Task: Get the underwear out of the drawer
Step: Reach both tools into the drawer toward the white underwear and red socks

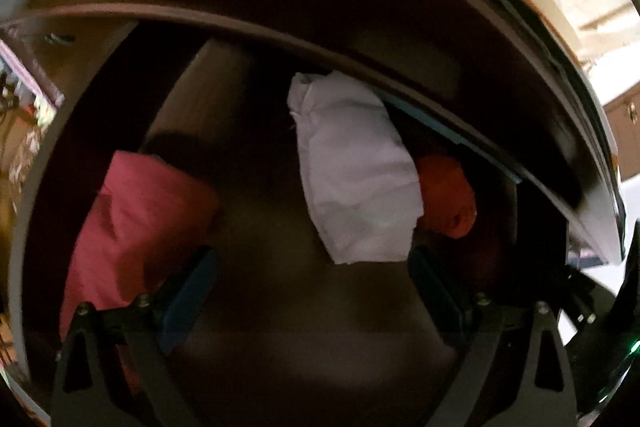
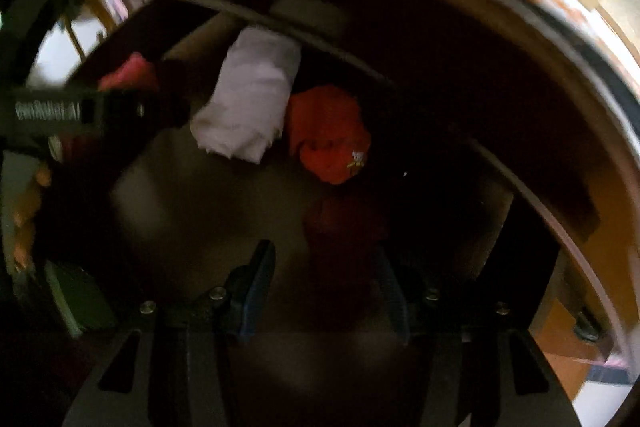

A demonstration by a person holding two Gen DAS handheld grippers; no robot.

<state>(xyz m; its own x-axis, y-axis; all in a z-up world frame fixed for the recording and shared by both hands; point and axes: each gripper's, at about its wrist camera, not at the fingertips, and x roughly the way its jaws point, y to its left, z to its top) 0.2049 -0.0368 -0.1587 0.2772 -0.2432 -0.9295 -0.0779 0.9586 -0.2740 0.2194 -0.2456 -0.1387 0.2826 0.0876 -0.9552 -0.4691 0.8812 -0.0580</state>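
Observation:
I look down into an open wooden drawer (image 1: 188, 95) that holds folded underwear. A pink piece (image 1: 136, 219) lies at the left, a white roll (image 1: 352, 179) in the middle and an orange-red piece (image 1: 444, 195) beside it. My left gripper (image 1: 314, 267) stands wide open over bare drawer floor, just below the white roll. In the right wrist view the white roll (image 2: 248, 99) and the orange piece (image 2: 328, 135) lie ahead. My right gripper (image 2: 324, 267) is partly open, with a dark red piece (image 2: 344, 239) between its fingers; a gap shows at the left pad.
The cabinet's brown edge (image 1: 280, 35) overhangs the back of the drawer and covers the far ends of the white and orange pieces. The left gripper's casing (image 2: 52, 115) reaches in from the left of the right wrist view. The pictures are dim and blurred.

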